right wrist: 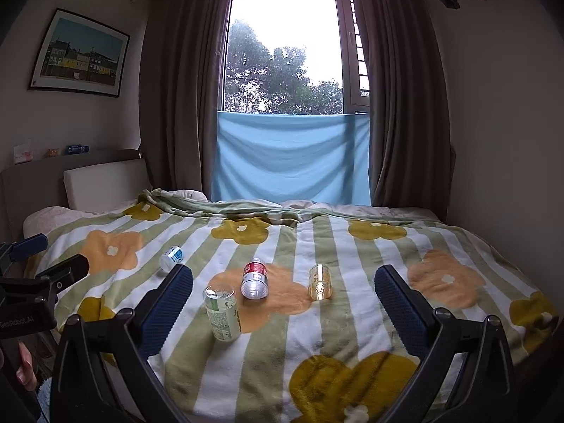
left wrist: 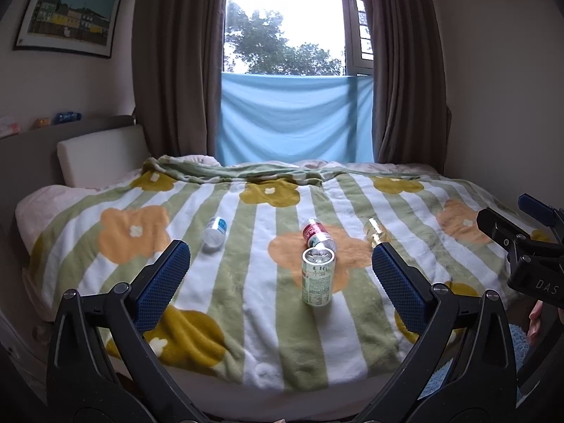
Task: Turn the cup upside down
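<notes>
A small clear amber glass cup (left wrist: 377,232) (right wrist: 320,282) rests on the flowered blanket (left wrist: 246,317) (right wrist: 317,352); I cannot tell whether it stands or lies. My left gripper (left wrist: 280,250) is open and empty, held short of the cup, which sits just beyond its right fingertip. My right gripper (right wrist: 284,271) is open and empty too, with the cup ahead between its fingers. Each gripper's body shows at the edge of the other's view: the right one (left wrist: 528,246) and the left one (right wrist: 35,282).
A green-and-white can (left wrist: 317,276) (right wrist: 222,312) stands upright. Behind it lies a red-labelled clear bottle (left wrist: 317,234) (right wrist: 254,280), and farther left a white-and-blue bottle (left wrist: 214,232) (right wrist: 171,257). A headboard is at the left, a curtained window behind. A person's fingers (right wrist: 24,366) hold the left handle.
</notes>
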A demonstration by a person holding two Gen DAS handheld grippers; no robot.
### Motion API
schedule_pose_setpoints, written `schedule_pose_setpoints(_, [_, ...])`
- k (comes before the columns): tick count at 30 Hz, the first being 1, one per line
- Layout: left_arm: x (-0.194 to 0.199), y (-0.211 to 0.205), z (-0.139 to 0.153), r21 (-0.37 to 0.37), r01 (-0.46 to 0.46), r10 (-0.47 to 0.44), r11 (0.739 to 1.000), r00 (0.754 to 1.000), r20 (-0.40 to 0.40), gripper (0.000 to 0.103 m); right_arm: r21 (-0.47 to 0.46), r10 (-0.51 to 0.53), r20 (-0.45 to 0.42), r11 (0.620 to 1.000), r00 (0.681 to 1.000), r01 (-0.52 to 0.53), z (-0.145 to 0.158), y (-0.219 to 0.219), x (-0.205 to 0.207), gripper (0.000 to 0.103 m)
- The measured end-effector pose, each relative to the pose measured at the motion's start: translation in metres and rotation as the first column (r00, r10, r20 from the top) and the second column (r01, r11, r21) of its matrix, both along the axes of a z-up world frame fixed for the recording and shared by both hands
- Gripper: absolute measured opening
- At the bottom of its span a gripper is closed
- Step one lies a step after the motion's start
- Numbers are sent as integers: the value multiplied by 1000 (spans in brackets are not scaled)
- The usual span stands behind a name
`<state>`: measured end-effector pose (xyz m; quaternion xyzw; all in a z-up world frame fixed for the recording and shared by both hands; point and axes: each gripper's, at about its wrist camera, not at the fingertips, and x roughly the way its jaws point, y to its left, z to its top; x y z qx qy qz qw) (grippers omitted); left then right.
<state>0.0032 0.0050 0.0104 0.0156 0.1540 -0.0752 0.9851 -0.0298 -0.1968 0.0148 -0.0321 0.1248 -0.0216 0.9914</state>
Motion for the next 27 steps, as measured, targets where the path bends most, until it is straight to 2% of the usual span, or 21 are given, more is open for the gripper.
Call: schedule_pose_setpoints(27, [-6,-5,1,-19,-8,8,1000,1000,19,103,24,-39,-8,999,999,39,-1,-7,-4,103])
